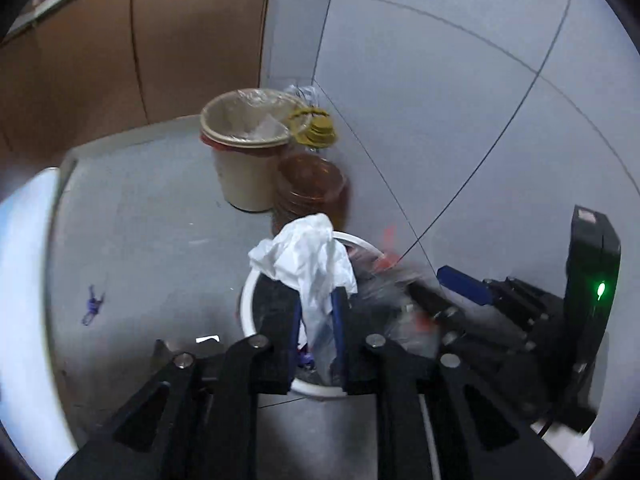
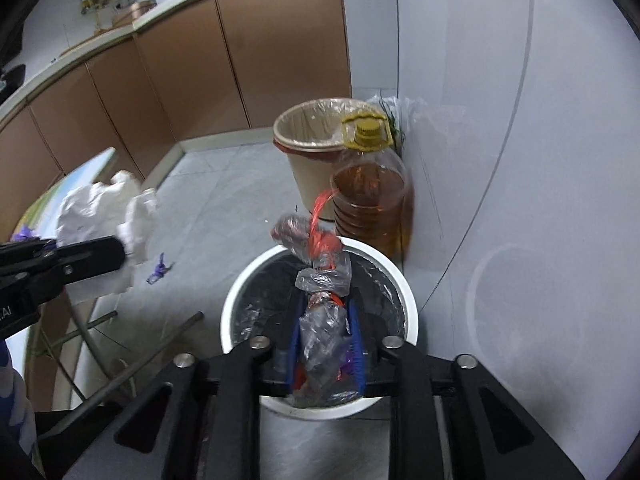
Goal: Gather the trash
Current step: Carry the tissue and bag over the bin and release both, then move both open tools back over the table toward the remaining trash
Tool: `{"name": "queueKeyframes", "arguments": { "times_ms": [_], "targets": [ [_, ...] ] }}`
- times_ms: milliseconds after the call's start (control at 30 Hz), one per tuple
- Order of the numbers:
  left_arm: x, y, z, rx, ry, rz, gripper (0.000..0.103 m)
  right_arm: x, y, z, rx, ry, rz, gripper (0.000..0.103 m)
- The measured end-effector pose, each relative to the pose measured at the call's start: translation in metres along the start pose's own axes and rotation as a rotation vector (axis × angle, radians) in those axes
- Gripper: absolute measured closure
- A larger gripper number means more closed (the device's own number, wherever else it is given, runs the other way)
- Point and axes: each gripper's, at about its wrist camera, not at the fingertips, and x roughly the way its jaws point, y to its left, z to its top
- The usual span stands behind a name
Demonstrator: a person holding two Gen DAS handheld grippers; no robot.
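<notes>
My left gripper (image 1: pixel 317 300) is shut on a crumpled white tissue (image 1: pixel 308 256) and holds it over the white-rimmed trash bin (image 1: pixel 245 292) lined with a black bag. My right gripper (image 2: pixel 326 312) is shut on a crumpled clear plastic bag with red strips (image 2: pixel 320 280) and holds it above the same bin (image 2: pixel 236 300). In the right wrist view the left gripper (image 2: pixel 120 254) shows at the left with the tissue (image 2: pixel 104 208). In the left wrist view the right gripper (image 1: pixel 440 288) shows at the right, over the bin's rim.
A beige bin with a clear liner (image 2: pixel 312 148) and a big bottle of amber oil with a yellow cap (image 2: pixel 370 192) stand behind the white bin, against the grey tiled wall. A purple scrap (image 2: pixel 158 270) lies on the floor. Brown cabinets (image 2: pixel 200 64) run along the back. A folding table edge (image 2: pixel 80 184) is at left.
</notes>
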Motion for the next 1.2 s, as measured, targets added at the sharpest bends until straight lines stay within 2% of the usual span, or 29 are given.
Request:
{"name": "queueKeyframes", "arguments": {
  "times_ms": [33,100,200,400,500,600,700,800,900,1033,1200],
  "targets": [
    [0.004,0.000,0.001,-0.005,0.000,-0.006,0.075,0.006,0.000,0.000,-0.002,0.008,-0.008,0.063],
    [0.010,-0.001,0.004,-0.017,-0.008,-0.015,0.054,0.013,-0.002,-0.001,0.002,0.015,-0.018,0.057],
    [0.005,0.003,0.003,-0.033,-0.026,-0.029,0.053,0.022,-0.004,-0.002,0.005,0.025,-0.034,0.049],
    [-0.028,0.016,-0.009,-0.052,-0.079,-0.040,0.053,0.024,-0.001,-0.008,0.013,0.028,-0.040,0.042],
    [-0.053,0.023,-0.017,-0.076,-0.119,-0.057,0.053,0.016,0.001,-0.011,0.029,0.010,-0.033,0.036],
    [-0.089,0.030,-0.027,-0.104,-0.181,-0.073,0.053,-0.002,0.007,-0.012,0.046,-0.021,-0.009,0.036],
    [-0.125,0.038,-0.040,-0.118,-0.235,-0.057,0.053,-0.024,0.020,-0.011,0.052,-0.058,0.031,0.032],
    [-0.166,0.059,-0.060,-0.142,-0.296,0.002,0.053,-0.045,0.041,-0.008,0.044,-0.096,0.087,0.031],
    [-0.210,0.093,-0.089,-0.170,-0.359,0.103,0.053,-0.064,0.074,-0.006,-0.002,-0.127,0.153,0.031],
    [-0.268,0.148,-0.141,-0.213,-0.421,0.275,0.053,-0.087,0.130,-0.006,-0.086,-0.164,0.263,0.031],
    [-0.333,0.225,-0.214,-0.288,-0.458,0.497,0.053,-0.116,0.194,-0.008,-0.189,-0.203,0.348,0.030]
  ]
}}
